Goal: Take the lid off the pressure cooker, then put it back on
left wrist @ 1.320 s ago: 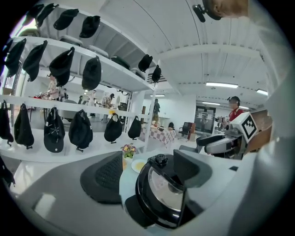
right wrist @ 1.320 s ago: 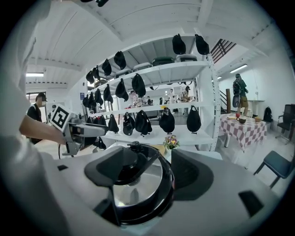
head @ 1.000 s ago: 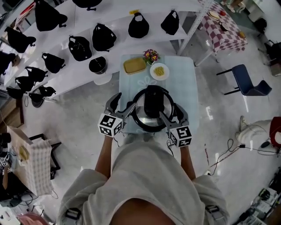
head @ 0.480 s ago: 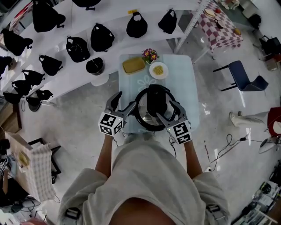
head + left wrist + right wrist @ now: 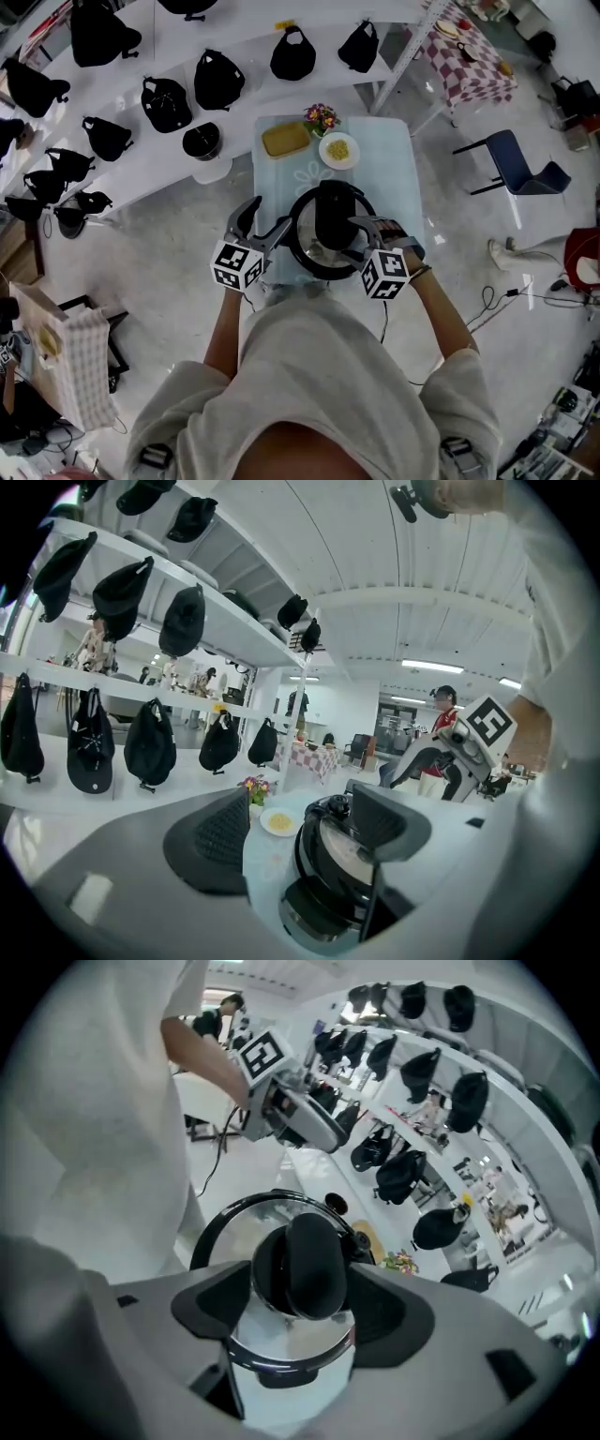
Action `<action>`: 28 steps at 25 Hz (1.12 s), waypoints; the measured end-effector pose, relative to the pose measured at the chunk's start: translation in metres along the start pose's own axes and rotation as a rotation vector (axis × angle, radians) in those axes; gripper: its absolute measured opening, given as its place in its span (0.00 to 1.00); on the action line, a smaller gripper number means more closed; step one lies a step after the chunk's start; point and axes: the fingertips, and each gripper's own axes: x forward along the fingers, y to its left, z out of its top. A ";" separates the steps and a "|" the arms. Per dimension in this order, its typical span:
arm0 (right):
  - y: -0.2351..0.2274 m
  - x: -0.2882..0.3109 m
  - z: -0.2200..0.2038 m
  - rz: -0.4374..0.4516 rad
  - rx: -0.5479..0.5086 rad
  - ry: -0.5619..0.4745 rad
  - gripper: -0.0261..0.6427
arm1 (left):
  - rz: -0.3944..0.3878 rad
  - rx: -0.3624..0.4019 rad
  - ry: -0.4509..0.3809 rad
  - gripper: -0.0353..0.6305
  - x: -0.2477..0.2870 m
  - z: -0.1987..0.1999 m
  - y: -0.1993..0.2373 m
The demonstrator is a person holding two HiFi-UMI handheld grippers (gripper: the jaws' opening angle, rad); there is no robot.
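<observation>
The pressure cooker [image 5: 309, 251] stands on a small table with a pale blue cloth [image 5: 396, 187], right in front of me. Its steel lid [image 5: 234, 1232] sits on the pot and carries a long black handle [image 5: 330, 211]. My right gripper [image 5: 352, 239] reaches in from the right. Its jaws press on both sides of that handle [image 5: 314, 1260], so the right gripper [image 5: 302, 1302] is shut on it. My left gripper [image 5: 265, 223] is open at the cooker's left rim. In the left gripper view the cooker [image 5: 328, 855] shows between its spread jaws [image 5: 300, 822].
Behind the cooker on the table are a yellow dish [image 5: 287, 140], a white plate of yellow food [image 5: 339, 150] and a small flower pot [image 5: 322, 118]. White shelves with several black caps [image 5: 169, 103] run behind. A blue chair [image 5: 520, 173] stands at the right.
My right gripper has swung from the cooker's right side inward over the lid and closed round the black handle. The left gripper has stayed where it was.
</observation>
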 end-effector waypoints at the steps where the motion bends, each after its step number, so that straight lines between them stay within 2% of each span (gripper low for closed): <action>1: 0.001 0.001 0.000 0.022 -0.042 0.016 0.49 | 0.001 -0.002 0.001 0.54 0.000 0.000 0.000; 3: 0.000 0.000 0.001 0.061 -0.089 0.032 0.49 | 0.003 -0.005 0.001 0.54 -0.002 -0.001 0.000; 5: -0.005 0.001 0.002 0.097 -0.091 0.038 0.49 | 0.006 -0.008 0.000 0.54 -0.003 -0.002 0.000; 11: -0.012 0.011 0.010 0.257 0.035 0.037 0.49 | 0.016 -0.018 -0.004 0.54 -0.007 -0.004 0.004; 14: -0.008 0.020 0.011 0.330 0.034 0.073 0.49 | 0.023 -0.024 -0.007 0.54 -0.009 -0.005 0.007; 20: -0.007 0.037 0.006 0.377 -0.026 0.151 0.49 | 0.049 -0.035 -0.005 0.54 -0.015 -0.005 0.017; 24: -0.005 0.042 0.004 0.439 0.001 0.185 0.47 | 0.056 -0.038 -0.001 0.54 -0.015 -0.007 0.021; 28: -0.006 0.044 0.007 0.461 0.034 0.199 0.46 | 0.052 -0.036 0.004 0.54 -0.012 -0.007 0.020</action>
